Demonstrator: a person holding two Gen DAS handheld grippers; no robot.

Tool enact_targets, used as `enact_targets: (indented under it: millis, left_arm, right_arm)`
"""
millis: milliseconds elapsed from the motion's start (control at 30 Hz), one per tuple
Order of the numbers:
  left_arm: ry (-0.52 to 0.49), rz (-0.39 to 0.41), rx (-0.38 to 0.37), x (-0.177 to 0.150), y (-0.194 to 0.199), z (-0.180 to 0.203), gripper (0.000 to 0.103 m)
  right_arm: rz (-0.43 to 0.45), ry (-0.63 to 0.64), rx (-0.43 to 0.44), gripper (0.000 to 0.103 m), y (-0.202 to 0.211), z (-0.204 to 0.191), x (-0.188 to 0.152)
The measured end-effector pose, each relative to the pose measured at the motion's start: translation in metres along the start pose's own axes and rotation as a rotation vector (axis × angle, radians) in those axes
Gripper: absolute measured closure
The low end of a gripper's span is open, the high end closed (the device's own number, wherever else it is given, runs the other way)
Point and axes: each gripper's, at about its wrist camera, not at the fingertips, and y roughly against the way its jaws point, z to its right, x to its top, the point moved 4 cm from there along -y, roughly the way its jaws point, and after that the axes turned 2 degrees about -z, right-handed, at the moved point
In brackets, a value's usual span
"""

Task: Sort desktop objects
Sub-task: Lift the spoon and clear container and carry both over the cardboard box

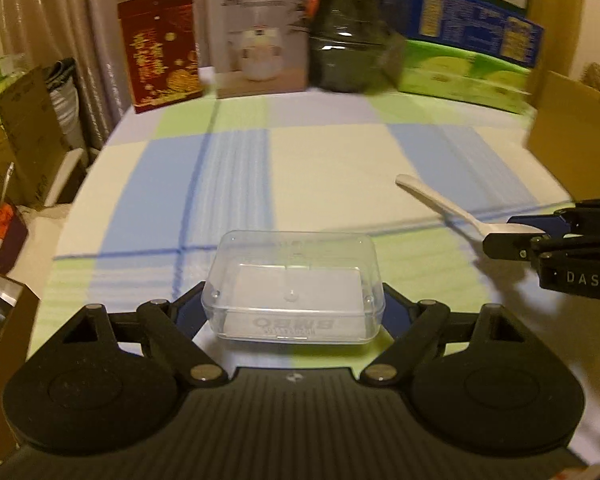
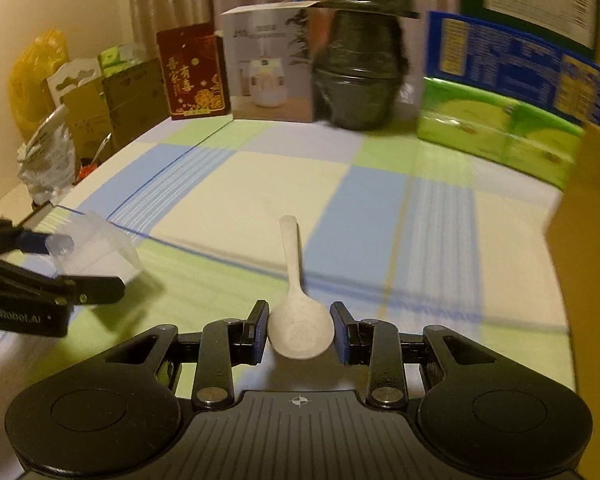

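The left gripper (image 1: 293,300) has its jaws clamped on the clear plastic box (image 1: 294,286). The right gripper (image 2: 300,330) has its jaws around the white spoon (image 2: 298,312) bowl, handle pointing forward.

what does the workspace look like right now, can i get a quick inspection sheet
surface: checked cloth in blue, green and cream covers the table.
job's things: clear plastic box between the left claw's fingers; white spoon with its bowl between the right claw's fingers, handle pointing away.
clutter: red box, white appliance box, dark stacked bowls, green packs and blue box along the far edge.
grippers: left claw shut on the box; right claw closed on the spoon's bowl.
cables: nothing seen.
surroundings: curtain behind; cardboard boxes beside the table.
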Motion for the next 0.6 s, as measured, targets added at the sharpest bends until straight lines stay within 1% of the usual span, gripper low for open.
enact_targets:
  millis: [100,167,233,400,600]
  left_arm:
    - [-0.021,-0.005,-0.031,-0.008,0.020,0.021,0.020]
    - [-0.053,0.001,-0.032,-0.010,0.033,0.034,0.020]
    - [-0.063,0.018,-0.030,-0.009,0.046,0.043,0.020]
    - [-0.027,0.052,-0.026,-0.005,0.075,0.058,0.020]
    - [0.028,0.077,-0.027,-0.004,0.110,0.086,0.020]
  right_arm:
    - [0.003,-0.017,-0.012,0.073,0.027,0.001,-0.016]
    - [0.002,-0.029,-0.019,0.073,0.043,0.001,-0.027]
    - [0.005,-0.039,-0.028,0.073,0.059,0.002,-0.037]
    - [0.024,-0.058,-0.048,0.073,0.096,0.005,-0.045]
    - [0.059,-0.072,-0.061,0.073,0.143,0.011,-0.044]
